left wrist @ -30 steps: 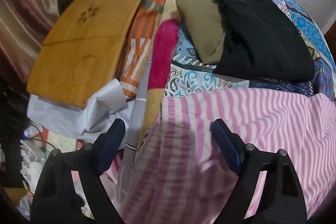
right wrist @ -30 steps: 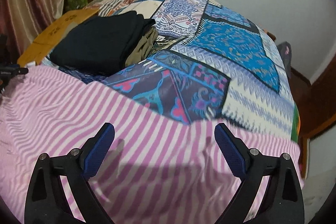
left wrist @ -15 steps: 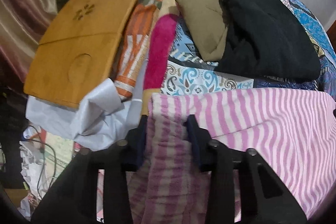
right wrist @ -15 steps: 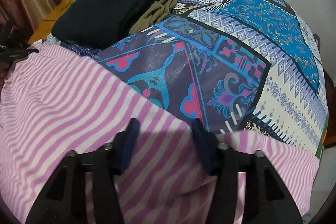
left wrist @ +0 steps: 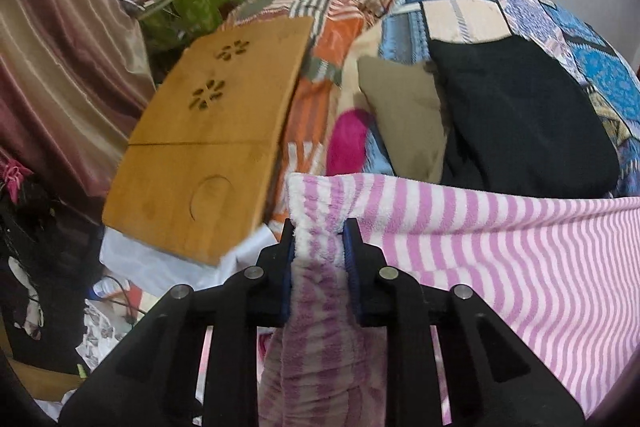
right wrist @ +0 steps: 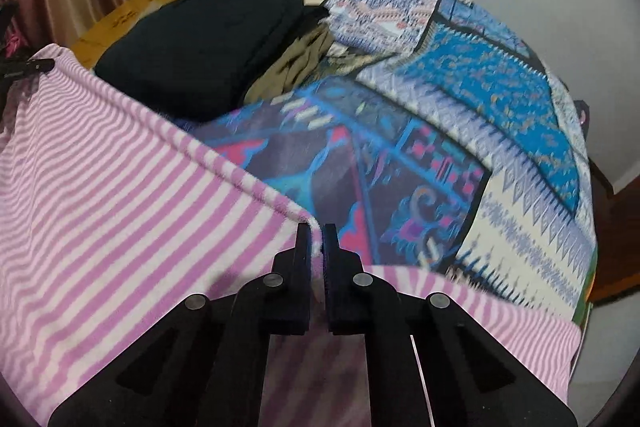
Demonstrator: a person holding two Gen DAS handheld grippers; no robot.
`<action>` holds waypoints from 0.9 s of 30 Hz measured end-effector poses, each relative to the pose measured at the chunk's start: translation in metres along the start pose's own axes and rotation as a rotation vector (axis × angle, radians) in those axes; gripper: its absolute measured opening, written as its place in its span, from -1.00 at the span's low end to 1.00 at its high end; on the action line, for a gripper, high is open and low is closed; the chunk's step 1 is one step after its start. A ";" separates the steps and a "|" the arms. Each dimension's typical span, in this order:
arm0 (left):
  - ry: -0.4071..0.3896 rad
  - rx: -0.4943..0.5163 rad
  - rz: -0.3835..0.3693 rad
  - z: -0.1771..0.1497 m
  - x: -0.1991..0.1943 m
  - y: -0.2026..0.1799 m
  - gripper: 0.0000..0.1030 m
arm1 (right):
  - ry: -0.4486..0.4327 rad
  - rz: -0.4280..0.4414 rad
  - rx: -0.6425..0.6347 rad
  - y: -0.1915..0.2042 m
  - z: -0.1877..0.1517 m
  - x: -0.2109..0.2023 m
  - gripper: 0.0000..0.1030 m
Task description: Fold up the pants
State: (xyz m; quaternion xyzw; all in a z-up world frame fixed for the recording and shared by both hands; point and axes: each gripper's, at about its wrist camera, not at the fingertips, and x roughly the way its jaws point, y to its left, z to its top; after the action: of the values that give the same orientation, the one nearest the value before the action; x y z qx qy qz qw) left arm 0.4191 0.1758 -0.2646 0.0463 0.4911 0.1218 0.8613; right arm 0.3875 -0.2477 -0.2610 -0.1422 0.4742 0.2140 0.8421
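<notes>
Looking across the bed (right wrist: 460, 99), I saw the pants (right wrist: 120, 195), pink-and-white striped, draped over its near edge with their top hem lifted. Farther back lay a black stack (left wrist: 516, 115), and a wooden board (left wrist: 208, 147) at far left. My left gripper (left wrist: 319, 227) had just closed on the pants' bunched left corner; my right gripper (right wrist: 316, 231) pinched the hem.

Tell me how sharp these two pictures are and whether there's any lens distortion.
Left wrist view: wooden board smeared by motion blur, fingers sharp. Right wrist view: patchwork bedspread blurred, striped pants clearer. Both views: fisheye bulge, dark corners.
</notes>
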 end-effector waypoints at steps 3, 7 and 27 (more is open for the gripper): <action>-0.007 -0.021 0.015 0.011 0.003 0.001 -0.57 | -0.027 -0.032 0.005 -0.005 0.018 0.004 -0.92; -0.021 -0.038 0.022 0.015 0.001 0.003 -0.57 | -0.085 -0.055 0.047 -0.012 0.034 -0.002 -0.92; -0.177 -0.041 -0.131 -0.031 -0.119 0.029 -0.60 | -0.258 0.063 0.135 0.012 -0.025 -0.136 -0.94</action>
State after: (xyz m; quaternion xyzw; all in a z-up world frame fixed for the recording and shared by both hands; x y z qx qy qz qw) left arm 0.3296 0.1722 -0.1754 0.0070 0.4125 0.0705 0.9082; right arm 0.3009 -0.2788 -0.1575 -0.0418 0.3796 0.2244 0.8965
